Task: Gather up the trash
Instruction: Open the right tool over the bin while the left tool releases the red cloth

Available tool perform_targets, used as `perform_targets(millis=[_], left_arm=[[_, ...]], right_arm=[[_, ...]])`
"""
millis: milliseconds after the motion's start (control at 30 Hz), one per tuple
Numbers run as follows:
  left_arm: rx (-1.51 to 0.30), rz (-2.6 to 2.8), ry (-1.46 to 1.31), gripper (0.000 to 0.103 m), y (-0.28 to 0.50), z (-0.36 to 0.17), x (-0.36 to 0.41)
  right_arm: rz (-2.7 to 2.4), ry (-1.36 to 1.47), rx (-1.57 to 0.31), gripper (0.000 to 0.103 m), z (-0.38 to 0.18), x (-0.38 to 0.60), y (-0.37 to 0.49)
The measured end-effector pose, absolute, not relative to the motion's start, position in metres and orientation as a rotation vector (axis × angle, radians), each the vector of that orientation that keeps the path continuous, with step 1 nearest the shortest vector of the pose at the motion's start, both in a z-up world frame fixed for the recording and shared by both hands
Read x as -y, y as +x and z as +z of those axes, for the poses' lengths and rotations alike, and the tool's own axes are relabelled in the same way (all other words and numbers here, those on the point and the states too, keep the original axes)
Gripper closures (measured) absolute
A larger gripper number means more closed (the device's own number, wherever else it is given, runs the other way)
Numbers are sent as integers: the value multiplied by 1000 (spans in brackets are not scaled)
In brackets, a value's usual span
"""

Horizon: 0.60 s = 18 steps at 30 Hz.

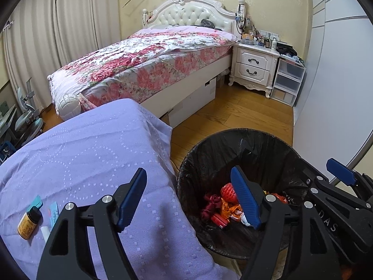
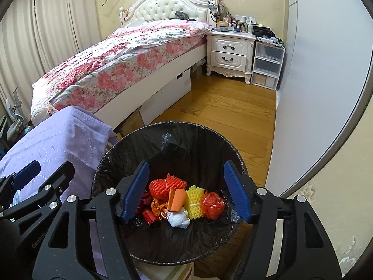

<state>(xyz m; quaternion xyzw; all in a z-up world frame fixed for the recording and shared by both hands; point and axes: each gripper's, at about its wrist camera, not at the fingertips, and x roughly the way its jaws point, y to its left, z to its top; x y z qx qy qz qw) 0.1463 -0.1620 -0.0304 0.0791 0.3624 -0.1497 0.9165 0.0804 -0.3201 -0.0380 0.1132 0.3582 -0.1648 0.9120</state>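
My right gripper (image 2: 186,192) hangs wide open and empty over the trash bin (image 2: 163,128), low centre of frame, crumpled trash (image 2: 184,200) at the bottom. My left gripper (image 1: 188,200), also spread and empty, straddles the bin's rim beside the lilac-covered table (image 1: 81,154). Bare floor (image 2: 221,107) lies beyond.

- My views are evenly lit by soft daylight; pale curtains (image 1: 46,35) glow at left.
- Fisheye bends the wardrobe door (image 2: 326,81) and walls; corners go black.
- Focus stays sharp, with no blur.
- The bin liner (image 2: 177,144) shows small glints.
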Motion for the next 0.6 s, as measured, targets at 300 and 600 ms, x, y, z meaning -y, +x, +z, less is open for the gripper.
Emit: perform_targets(millis=[300,600], left_arm=[[-728,-296,158,29,139,-23,153],[-724,-238,161,28,126,-19,117]], right_arm=[[-338,223,-732,33,-33,315,72],[-300,206,-744,33,-32,298,63]])
